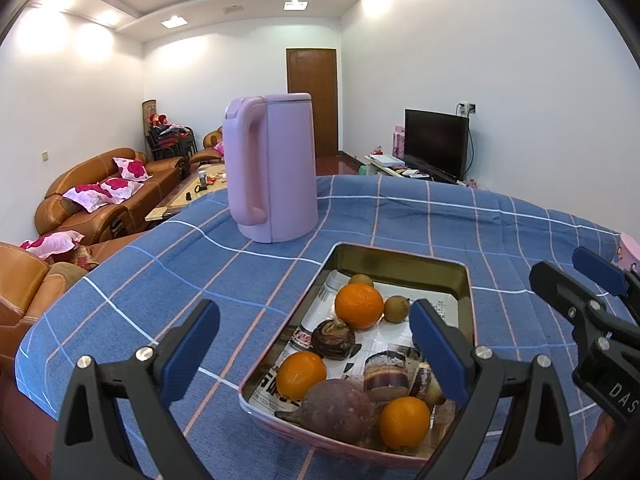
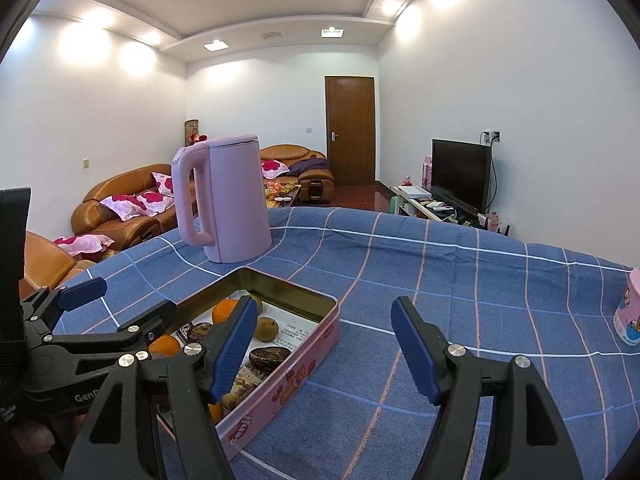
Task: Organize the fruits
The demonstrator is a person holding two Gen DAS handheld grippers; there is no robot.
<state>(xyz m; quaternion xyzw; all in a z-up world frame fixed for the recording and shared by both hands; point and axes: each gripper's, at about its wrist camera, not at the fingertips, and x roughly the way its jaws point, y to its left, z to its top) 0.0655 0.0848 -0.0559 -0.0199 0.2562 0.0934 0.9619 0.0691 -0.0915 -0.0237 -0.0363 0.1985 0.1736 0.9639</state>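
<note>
A pink tin (image 1: 400,254) lined with newspaper sits on the blue checked cloth. It holds three oranges (image 1: 359,305), two small brown fruits (image 1: 396,308), a dark purplish root (image 1: 340,406) and striped brown pieces (image 1: 386,374). My left gripper (image 1: 316,344) hovers open in front of the tin's near left corner, with nothing gripped. My right gripper (image 2: 326,348) is open over bare cloth just right of the tin (image 2: 288,384), its left finger overlapping the tin's near end. Each gripper shows in the other's view: the right gripper (image 1: 580,280) and the left gripper (image 2: 116,304).
A tall pink kettle (image 1: 272,172) stands behind the tin. A pink printed cup (image 2: 630,312) stands near the table's right edge. Blue cloth (image 2: 460,280) stretches right of the tin. Sofas, a television and a door lie beyond the table.
</note>
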